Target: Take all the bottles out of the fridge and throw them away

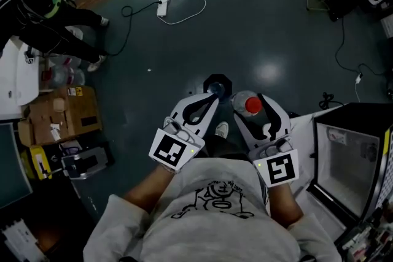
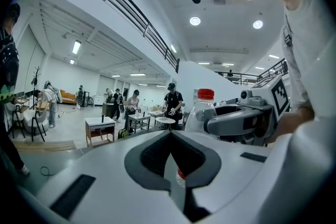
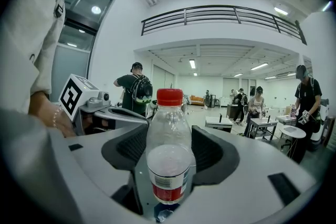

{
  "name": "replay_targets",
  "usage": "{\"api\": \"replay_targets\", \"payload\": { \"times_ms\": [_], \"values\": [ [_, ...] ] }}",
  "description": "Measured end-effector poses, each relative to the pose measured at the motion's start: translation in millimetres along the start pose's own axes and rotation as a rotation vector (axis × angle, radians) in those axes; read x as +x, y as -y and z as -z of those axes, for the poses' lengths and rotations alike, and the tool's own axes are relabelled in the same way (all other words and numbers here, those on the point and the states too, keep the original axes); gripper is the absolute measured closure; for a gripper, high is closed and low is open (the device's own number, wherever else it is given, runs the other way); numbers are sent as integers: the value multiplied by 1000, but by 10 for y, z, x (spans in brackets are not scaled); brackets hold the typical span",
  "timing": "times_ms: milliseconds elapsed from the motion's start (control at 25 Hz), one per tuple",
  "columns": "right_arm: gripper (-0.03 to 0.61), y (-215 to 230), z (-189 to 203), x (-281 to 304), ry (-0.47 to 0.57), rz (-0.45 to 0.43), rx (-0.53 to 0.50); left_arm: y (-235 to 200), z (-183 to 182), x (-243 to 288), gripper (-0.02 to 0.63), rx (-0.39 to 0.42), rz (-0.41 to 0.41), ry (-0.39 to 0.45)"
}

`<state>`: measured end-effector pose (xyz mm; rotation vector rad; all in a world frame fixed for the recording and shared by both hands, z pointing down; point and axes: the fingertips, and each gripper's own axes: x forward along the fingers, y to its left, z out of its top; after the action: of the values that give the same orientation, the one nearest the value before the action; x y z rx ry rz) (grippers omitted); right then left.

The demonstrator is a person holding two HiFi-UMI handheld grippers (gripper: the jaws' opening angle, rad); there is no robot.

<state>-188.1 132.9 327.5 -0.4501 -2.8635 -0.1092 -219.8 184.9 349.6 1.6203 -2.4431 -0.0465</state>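
A clear plastic bottle (image 1: 248, 105) with a red cap and a red label stands between the jaws of my right gripper (image 1: 250, 101), which is shut on its body. The right gripper view shows the bottle (image 3: 168, 165) lying along the right gripper (image 3: 169, 131), cap at the far end. My left gripper (image 1: 212, 100) is held beside it, jaws together, just short of a black bin (image 1: 216, 79) with something bluish in its mouth. In the left gripper view, the left gripper (image 2: 169, 136) has its pads meeting. A sliver of clear and red shows in the slit; what it is I cannot tell.
A small fridge (image 1: 344, 162) stands open at the right, its inside white. Cardboard boxes (image 1: 61, 110) and clear bottles (image 1: 64, 75) sit at the left. A power strip (image 1: 163, 6) and cables lie on the dark floor. A person in black (image 1: 37, 3) stands at the far left.
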Motion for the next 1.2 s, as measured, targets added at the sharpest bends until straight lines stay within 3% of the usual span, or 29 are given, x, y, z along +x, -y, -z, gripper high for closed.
{"api": "replay_targets", "payload": {
  "times_ms": [520, 1200],
  "values": [
    [299, -208, 678, 591, -71, 19, 40, -488, 548, 51, 600, -8, 35, -48],
    [299, -131, 1758, 887, -109, 59, 59, -646, 1628, 262, 600, -23, 71, -123]
  ]
}}
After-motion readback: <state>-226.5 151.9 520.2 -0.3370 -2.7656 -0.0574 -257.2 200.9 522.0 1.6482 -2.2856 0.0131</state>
